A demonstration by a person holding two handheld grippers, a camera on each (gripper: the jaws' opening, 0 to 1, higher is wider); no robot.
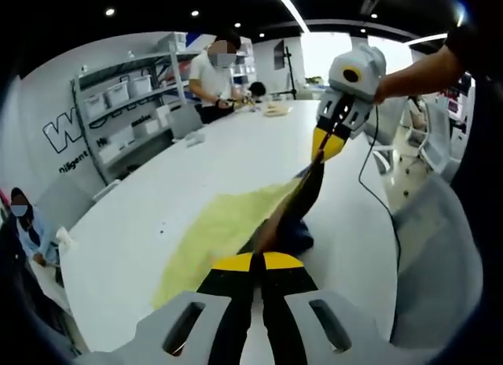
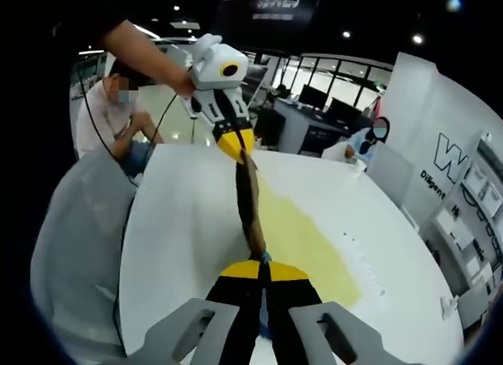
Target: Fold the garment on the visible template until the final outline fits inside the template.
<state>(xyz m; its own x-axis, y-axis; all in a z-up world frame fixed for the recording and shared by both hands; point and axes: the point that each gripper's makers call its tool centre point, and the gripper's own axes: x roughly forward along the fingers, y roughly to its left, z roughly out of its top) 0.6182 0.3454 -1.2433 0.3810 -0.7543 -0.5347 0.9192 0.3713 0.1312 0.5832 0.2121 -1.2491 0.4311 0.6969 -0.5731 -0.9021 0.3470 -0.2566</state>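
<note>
A dark garment (image 1: 297,201) hangs stretched in the air as a narrow band between my two grippers, above the white table (image 1: 236,153). My left gripper (image 1: 253,259) is shut on its near end, and my right gripper (image 1: 324,149) is shut on its far end, higher up. Under the band a pale yellow template (image 1: 216,231) lies flat on the table. In the right gripper view the same garment (image 2: 250,198) runs from my right gripper (image 2: 261,267) up to the left gripper (image 2: 238,149), with the template (image 2: 308,243) to its right.
A grey chair (image 1: 440,255) stands at the table's right edge, also seen as the grey chair (image 2: 78,223). A person (image 1: 214,75) works at the far end of the table beside shelves (image 1: 126,105) of bins. Another seated person (image 2: 110,105) is behind the chair.
</note>
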